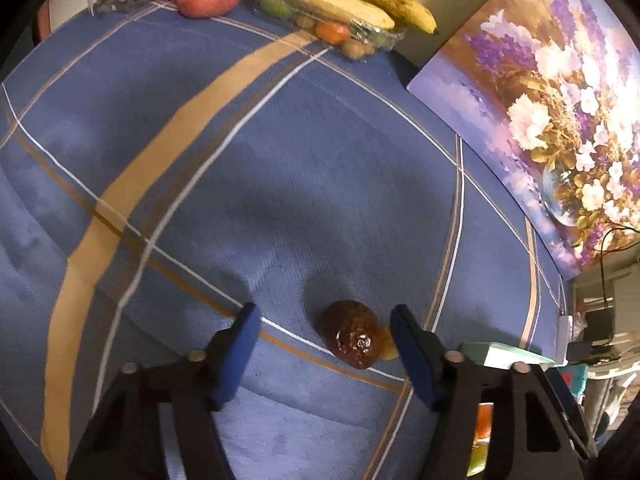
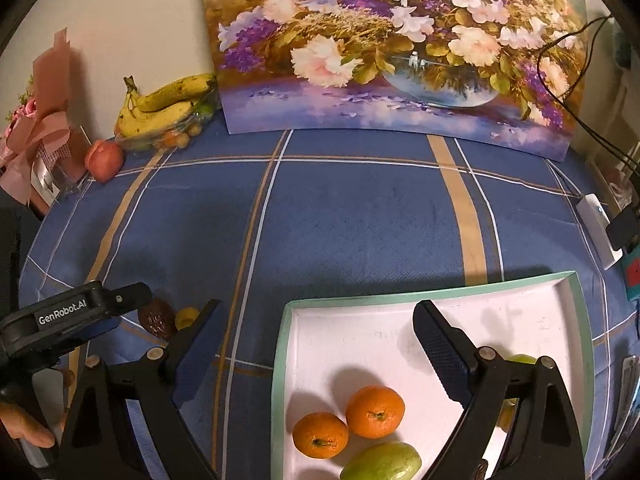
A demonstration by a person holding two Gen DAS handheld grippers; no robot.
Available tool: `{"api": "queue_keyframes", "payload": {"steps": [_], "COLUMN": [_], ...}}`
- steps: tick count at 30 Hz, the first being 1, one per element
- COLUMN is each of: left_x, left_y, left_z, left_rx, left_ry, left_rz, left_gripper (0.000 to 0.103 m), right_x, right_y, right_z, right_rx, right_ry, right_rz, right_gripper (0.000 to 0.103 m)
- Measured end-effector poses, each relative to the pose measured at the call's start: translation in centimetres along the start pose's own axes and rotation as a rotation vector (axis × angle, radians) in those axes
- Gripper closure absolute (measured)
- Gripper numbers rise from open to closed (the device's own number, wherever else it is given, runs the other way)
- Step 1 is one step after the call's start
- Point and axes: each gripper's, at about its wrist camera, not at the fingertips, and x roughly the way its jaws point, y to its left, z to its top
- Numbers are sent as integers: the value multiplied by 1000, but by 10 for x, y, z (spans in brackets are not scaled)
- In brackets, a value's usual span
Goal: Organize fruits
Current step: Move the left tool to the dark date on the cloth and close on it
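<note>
**Left gripper poised over a wrinkled brown fruit on the blue cloth**

The left gripper (image 1: 324, 354) is pointing steeply down at the blue plaid tablecloth (image 1: 280, 184), its blue-padded jaws standing apart on either side of a dark brown, wrinkled fruit (image 1: 352, 340). The pads are not touching it; the fruit is sitting nearer the right-hand pad, with clear cloth showing between it and the other. A small yellow fruit (image 1: 389, 350) is lying just beside the brown one, against its far side.

The right gripper (image 2: 316, 344) is hanging with its jaws spread wide and nothing between them, one finger over the cloth and the other over the white tray (image 2: 440, 320) with the mint-green rim. Two mandarins (image 2: 375, 411) are lying touching each other in the tray's near part, with a green oblong fruit (image 2: 382, 462) just beside them.

At the far edge of the table, bananas (image 2: 168, 106) are resting on a clear plastic box of small fruits (image 1: 320, 20), and a red apple (image 2: 104, 160) is sitting near them. A flower painting (image 2: 400, 48) is leaning against the wall behind.
</note>
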Motion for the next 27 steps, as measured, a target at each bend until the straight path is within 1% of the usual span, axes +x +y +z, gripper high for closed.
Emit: {"api": "queue_keyframes", "payload": {"steps": [3, 4, 6, 9, 12, 15, 18, 23, 24, 26, 27], "left_x": [1, 1, 2, 3, 1, -1, -7, -24, -28, -32, -34], "left_y": [-2, -4, -6, -9, -12, -11, -2, 18, 22, 30, 34], "left_z": [-1, -2, -3, -4, -6, -6, -3, 4, 5, 6, 7], "left_rx": [2, 5, 9, 15, 42, 41, 18, -38, -50, -70, -83], "left_ry": [10, 11, 16, 25, 19, 18, 3, -46, -57, -69, -75], "left_rz": [-14, -16, -23, -49, -42, -44, -42, -31, -28, -27, -28], "left_gripper": [50, 53, 56, 67, 68, 68, 68, 68, 68, 68, 68], "right_x": [0, 0, -1, -1, -1, 0, 2, 7, 8, 11, 13], "right_y": [1, 1, 1, 2, 2, 5, 8, 22, 26, 34, 39], "right_z": [0, 0, 0, 1, 1, 1, 0, -4, -5, -8, -10], "right_rx": [-3, -4, -6, -7, -12, -17, -24, -39, -43, -57, -65], "right_ry": [2, 3, 3, 3, 0, -3, -1, 2, 4, 7, 9], "right_rz": [1, 0, -1, -6, -12, -6, 0, 37, 47, 79, 99], "right_gripper": [9, 9, 9, 9, 9, 9, 9, 10, 10, 17, 22]}}
